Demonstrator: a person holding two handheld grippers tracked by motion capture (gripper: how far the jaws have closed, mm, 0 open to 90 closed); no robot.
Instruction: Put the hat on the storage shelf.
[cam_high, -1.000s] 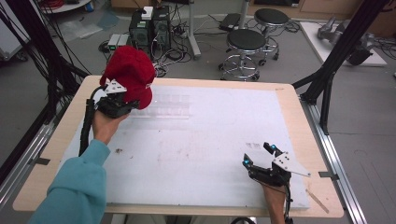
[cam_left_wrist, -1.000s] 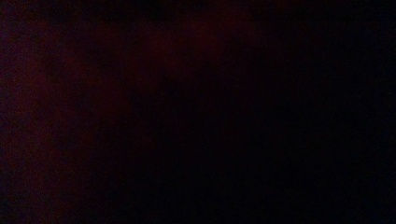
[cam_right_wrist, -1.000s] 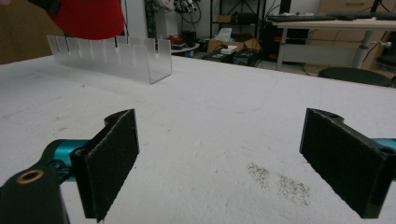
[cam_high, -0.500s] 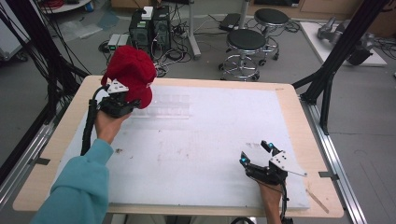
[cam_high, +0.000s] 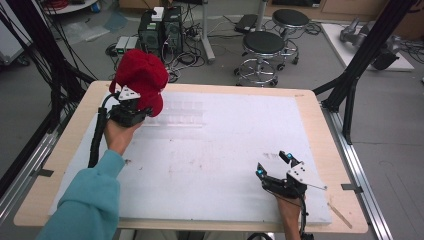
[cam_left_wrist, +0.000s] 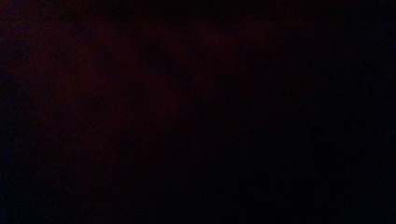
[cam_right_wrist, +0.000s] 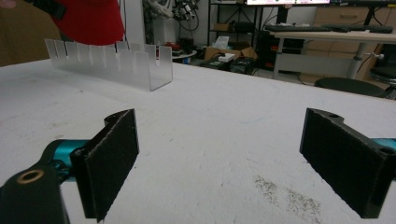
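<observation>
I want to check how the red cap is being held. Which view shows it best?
The high view: the whole red cap shows there, with the left tongs shut on it above the table's far left corner. The right gripper view catches its lower edge above the clear slotted rack. The left gripper view is dark.

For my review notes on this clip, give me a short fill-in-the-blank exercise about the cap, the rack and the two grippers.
1. The left gripper holds a cap whose colour is ____.
2. The right gripper rests with its jaws ____ and nothing between them.
3. The clear slotted rack stands on the ____ table mat.
4. In the high view the cap is at the table's far ____ corner.

Missing words: red; open; white; left
</observation>
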